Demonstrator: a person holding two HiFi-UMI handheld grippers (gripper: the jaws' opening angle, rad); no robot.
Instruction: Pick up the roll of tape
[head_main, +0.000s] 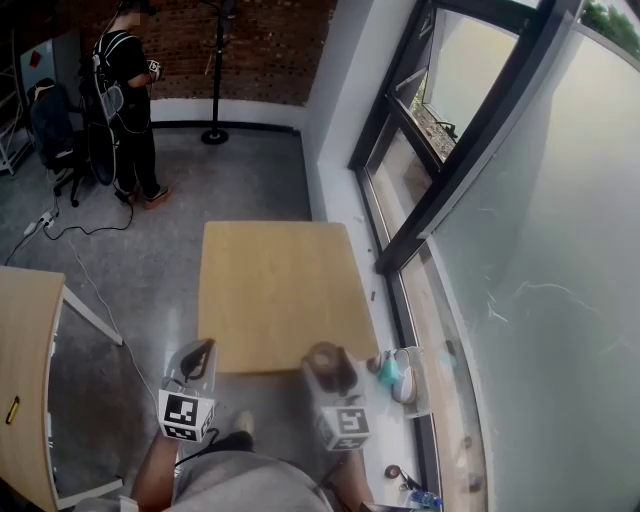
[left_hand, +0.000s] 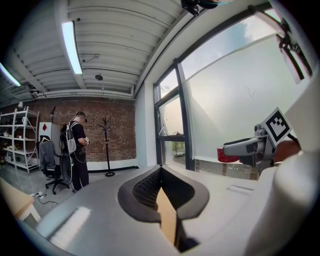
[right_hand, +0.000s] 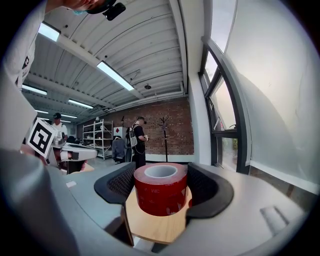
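A red roll of tape (right_hand: 160, 192) stands upright between the jaws of my right gripper (right_hand: 161, 186), and both black pads press on its sides. It hangs just over the near edge of the light wooden table (right_hand: 155, 227). In the head view the right gripper (head_main: 330, 362) holds the dark-looking roll (head_main: 322, 358) at the table's (head_main: 270, 290) near right corner. My left gripper (head_main: 203, 352) hovers at the near left corner. Its jaws (left_hand: 160, 172) meet at the tips with nothing between them, and only a sliver of table shows behind.
A person (head_main: 125, 100) stands at the back left beside an office chair (head_main: 50, 125) and a coat stand (head_main: 215, 70). Another desk (head_main: 25, 380) sits at the left. Large windows run along the right, with small items on the sill (head_main: 400, 375).
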